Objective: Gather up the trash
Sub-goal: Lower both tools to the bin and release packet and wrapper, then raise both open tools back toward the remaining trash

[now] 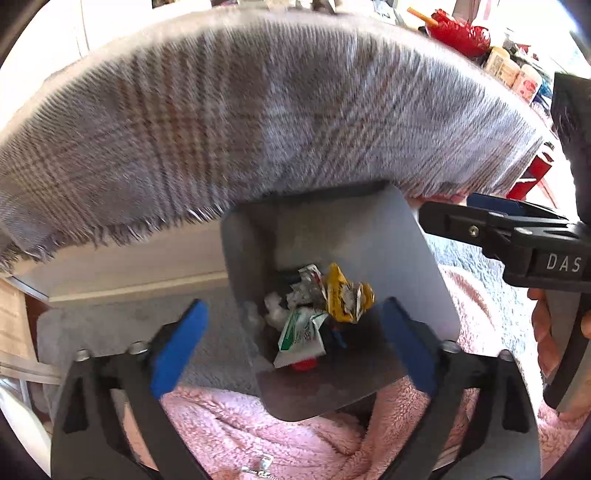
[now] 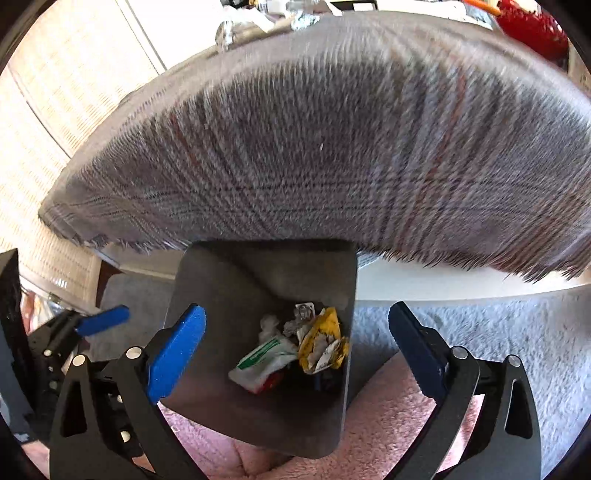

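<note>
A grey rectangular bin (image 1: 388, 240) stands on the floor under the table edge; it also shows in the right wrist view (image 2: 221, 288). Inside lie a crumpled yellow wrapper (image 1: 341, 295) (image 2: 319, 341), a white-and-green packet (image 1: 299, 332) (image 2: 264, 360), white tissue bits (image 1: 275, 308) and a red piece (image 1: 304, 365). My left gripper (image 1: 295, 343) is open above the bin, empty. My right gripper (image 2: 299, 354) is open above the bin, empty; it shows at the right of the left wrist view (image 1: 480, 225).
A grey plaid cloth (image 1: 240, 122) (image 2: 332, 147) hangs over the table edge just above the bin. Pink fleece (image 1: 258, 424) (image 2: 388, 417) lies below, grey carpet (image 2: 498, 332) beside it. Red items and jars (image 1: 461, 35) stand on the table at the far right.
</note>
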A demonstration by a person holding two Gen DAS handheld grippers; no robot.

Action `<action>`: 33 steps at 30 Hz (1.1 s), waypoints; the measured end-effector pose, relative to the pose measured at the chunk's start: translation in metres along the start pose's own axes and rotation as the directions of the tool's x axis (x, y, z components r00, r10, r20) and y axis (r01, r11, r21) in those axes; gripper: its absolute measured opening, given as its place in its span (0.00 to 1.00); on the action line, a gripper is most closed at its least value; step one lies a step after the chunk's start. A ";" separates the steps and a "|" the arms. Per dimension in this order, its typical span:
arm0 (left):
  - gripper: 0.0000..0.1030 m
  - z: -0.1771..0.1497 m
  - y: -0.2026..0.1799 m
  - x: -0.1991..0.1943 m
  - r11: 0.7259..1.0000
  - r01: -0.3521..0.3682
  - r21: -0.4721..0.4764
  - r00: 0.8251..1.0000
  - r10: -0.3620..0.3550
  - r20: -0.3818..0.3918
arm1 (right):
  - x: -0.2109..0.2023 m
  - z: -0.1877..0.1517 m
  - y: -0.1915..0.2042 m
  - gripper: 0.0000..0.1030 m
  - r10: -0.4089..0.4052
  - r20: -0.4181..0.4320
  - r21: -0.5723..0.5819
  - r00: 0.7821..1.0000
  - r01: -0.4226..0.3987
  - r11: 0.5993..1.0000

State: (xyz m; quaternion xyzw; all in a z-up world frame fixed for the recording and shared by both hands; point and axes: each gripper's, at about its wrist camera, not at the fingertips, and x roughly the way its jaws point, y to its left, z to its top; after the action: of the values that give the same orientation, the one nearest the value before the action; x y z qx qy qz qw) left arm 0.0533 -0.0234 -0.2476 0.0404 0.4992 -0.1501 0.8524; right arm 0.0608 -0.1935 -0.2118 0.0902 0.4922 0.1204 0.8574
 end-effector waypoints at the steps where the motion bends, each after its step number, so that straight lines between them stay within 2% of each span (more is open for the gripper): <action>1: 0.92 0.001 0.002 -0.005 1.000 -0.004 -0.001 1.000 0.004 0.012 | -0.003 0.001 -0.001 0.97 -0.002 0.005 0.000 1.000 0.002 1.000; 11: 0.92 0.032 -0.003 -0.053 1.000 -0.014 -0.027 0.990 0.017 0.140 | -0.059 0.031 -0.018 0.97 -0.014 0.153 0.015 0.988 0.012 1.000; 17: 0.92 0.067 0.002 -0.058 0.998 -0.057 -0.024 0.981 0.060 0.183 | -0.075 0.068 -0.020 0.97 -0.043 0.215 -0.009 0.976 0.046 0.999; 21: 0.92 0.094 0.010 -0.062 0.997 -0.066 -0.033 0.977 0.071 0.199 | -0.077 0.098 -0.025 0.97 -0.079 0.236 0.004 0.969 0.080 0.997; 33: 0.92 0.185 0.020 -0.043 0.998 -0.057 -0.016 0.981 0.059 0.185 | -0.053 0.191 -0.024 0.97 -0.072 0.219 0.035 0.973 0.065 0.997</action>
State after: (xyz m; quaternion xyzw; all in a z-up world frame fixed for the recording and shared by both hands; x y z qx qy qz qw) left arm 0.1949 -0.0355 -0.1195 0.0365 0.4168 -0.1256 0.8995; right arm 0.2030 -0.2393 -0.0793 0.0976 0.3989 0.0733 0.9088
